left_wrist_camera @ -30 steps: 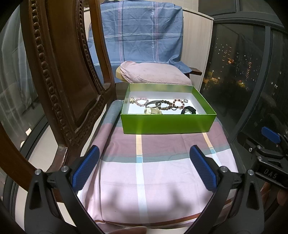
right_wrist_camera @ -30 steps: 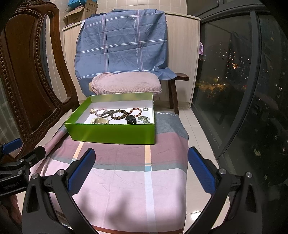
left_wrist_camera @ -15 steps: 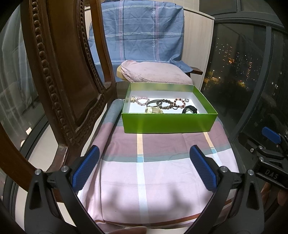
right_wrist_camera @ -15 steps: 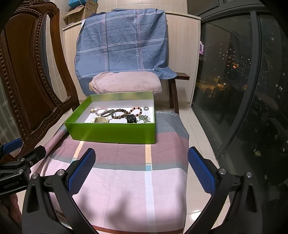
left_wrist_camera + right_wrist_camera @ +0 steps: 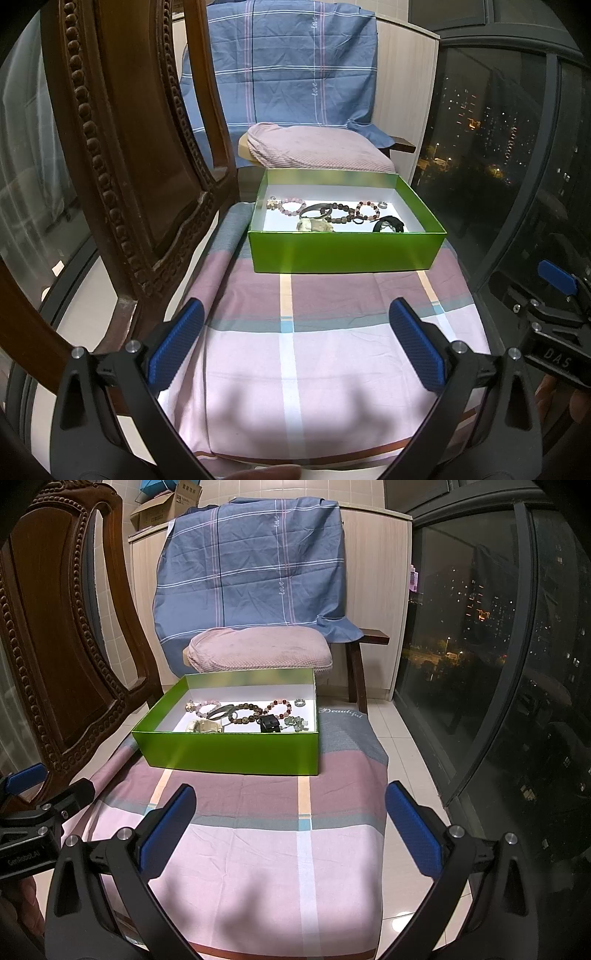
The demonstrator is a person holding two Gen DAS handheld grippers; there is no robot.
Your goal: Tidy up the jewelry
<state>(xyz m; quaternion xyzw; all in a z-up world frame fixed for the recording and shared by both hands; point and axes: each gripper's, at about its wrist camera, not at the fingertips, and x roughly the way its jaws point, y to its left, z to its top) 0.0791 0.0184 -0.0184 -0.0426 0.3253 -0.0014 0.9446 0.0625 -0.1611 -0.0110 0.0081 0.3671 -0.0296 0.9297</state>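
Note:
A green box (image 5: 347, 253) with a white inside stands at the far end of a pink plaid cloth (image 5: 314, 350). It holds several pieces of jewelry: a pink bead bracelet (image 5: 291, 205), a dark bangle (image 5: 314, 210), a brown bead bracelet (image 5: 341, 218), a silver ring (image 5: 382, 204) and a black item (image 5: 388, 224). The box also shows in the right wrist view (image 5: 236, 753). My left gripper (image 5: 295, 339) is open and empty, above the cloth short of the box. My right gripper (image 5: 291, 823) is open and empty, likewise short of the box.
A carved wooden chair back (image 5: 122, 166) stands close on the left. A pink cushion (image 5: 258, 653) on a stool and a draped blue cloth (image 5: 251, 565) lie behind the box. A dark window (image 5: 498, 646) and tiled floor lie to the right.
Both views have shifted slightly; the box sits a little differently in frame. Both grippers stay open and empty.

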